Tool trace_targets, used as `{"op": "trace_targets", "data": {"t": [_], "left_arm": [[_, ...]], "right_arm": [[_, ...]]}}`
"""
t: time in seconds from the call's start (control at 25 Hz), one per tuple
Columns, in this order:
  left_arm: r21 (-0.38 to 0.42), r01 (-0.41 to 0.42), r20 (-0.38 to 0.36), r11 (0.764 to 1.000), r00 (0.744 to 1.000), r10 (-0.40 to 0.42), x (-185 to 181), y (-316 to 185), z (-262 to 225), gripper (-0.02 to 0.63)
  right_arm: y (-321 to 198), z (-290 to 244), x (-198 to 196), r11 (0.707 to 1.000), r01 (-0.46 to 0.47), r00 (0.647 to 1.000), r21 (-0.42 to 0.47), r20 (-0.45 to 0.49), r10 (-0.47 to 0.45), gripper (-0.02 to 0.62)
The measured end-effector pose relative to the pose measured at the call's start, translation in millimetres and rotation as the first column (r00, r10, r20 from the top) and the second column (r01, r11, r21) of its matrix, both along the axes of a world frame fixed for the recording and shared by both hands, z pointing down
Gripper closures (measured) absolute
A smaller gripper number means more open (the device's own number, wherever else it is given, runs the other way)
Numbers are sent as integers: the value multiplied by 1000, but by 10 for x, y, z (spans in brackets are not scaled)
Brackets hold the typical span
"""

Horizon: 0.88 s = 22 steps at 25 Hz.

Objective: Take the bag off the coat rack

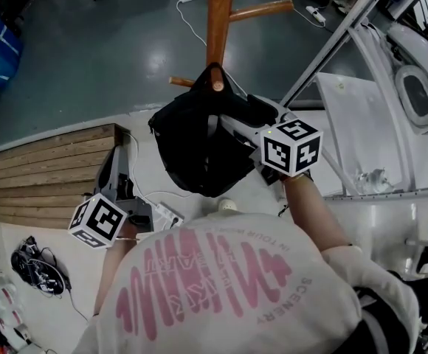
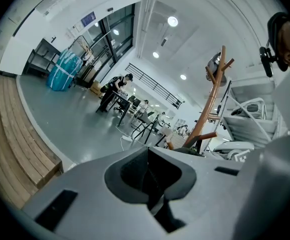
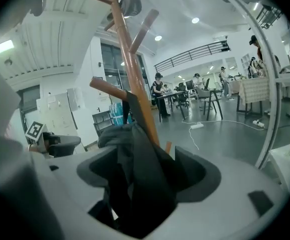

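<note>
Head view: my right gripper (image 1: 232, 124) is extended ahead of me at the coat rack (image 1: 219, 13), with my right forearm (image 1: 313, 212) stretched out from the shoulder and the marker cube (image 1: 291, 147) facing up. The gripper's front end is against the upper right side of the black bag (image 1: 192, 153). The bag hangs from the rack, its top looped over a wooden peg (image 1: 217, 85) on the post, and its body sags below that peg, clear of the floor.

Right gripper view: the jaws are spread wide. Dark bag fabric (image 3: 135, 169) stands in the gap between them and fills most of it, but the pads do not press on it. The rack's post rises directly behind the fabric, and its pegs branch off higher up.

My left gripper (image 1: 118, 157) is held low at my left side, well apart from the bag. It points ahead, close to level, next to the wooden slatted platform (image 1: 52, 168). My left forearm (image 1: 114, 264) is bent in near my body.

Left gripper view: the jaws are pressed together with nothing between them. The coat rack appears off to the right, at a distance across the grey floor (image 2: 75, 129).
</note>
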<state>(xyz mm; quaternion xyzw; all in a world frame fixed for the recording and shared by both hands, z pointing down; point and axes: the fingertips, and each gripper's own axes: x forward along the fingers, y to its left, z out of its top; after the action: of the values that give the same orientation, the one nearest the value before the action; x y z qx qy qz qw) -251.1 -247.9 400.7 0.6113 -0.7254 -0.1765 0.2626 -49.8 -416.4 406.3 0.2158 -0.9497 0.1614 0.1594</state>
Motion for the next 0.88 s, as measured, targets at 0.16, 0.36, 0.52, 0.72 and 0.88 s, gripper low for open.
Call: {"op": "trace_targets", "data": {"t": [0.16, 0.36, 0.52, 0.72, 0.88], "left_arm": [[-10, 5, -1, 1000, 1000, -5, 12, 27, 29, 601], [-18, 2, 2, 1000, 1000, -2, 22, 14, 53, 601], [-19, -3, 4, 1000, 1000, 4, 47, -9, 57, 601], [-15, 5, -8, 1000, 1000, -5, 49, -6, 70, 601], [-8, -1, -13, 1000, 1000, 1, 81, -27, 64, 601]], "right_arm": [[-5, 72, -14, 999, 29, 999, 12, -41, -29, 245], [-60, 147, 11, 1000, -9, 998, 18, -61, 10, 320], [-59, 187, 19, 1000, -14, 998, -18, -70, 12, 339], [-58, 256, 15, 1000, -9, 988, 19, -154, 12, 397], [-66, 285, 17, 999, 14, 979, 50, -203, -4, 434]]}}
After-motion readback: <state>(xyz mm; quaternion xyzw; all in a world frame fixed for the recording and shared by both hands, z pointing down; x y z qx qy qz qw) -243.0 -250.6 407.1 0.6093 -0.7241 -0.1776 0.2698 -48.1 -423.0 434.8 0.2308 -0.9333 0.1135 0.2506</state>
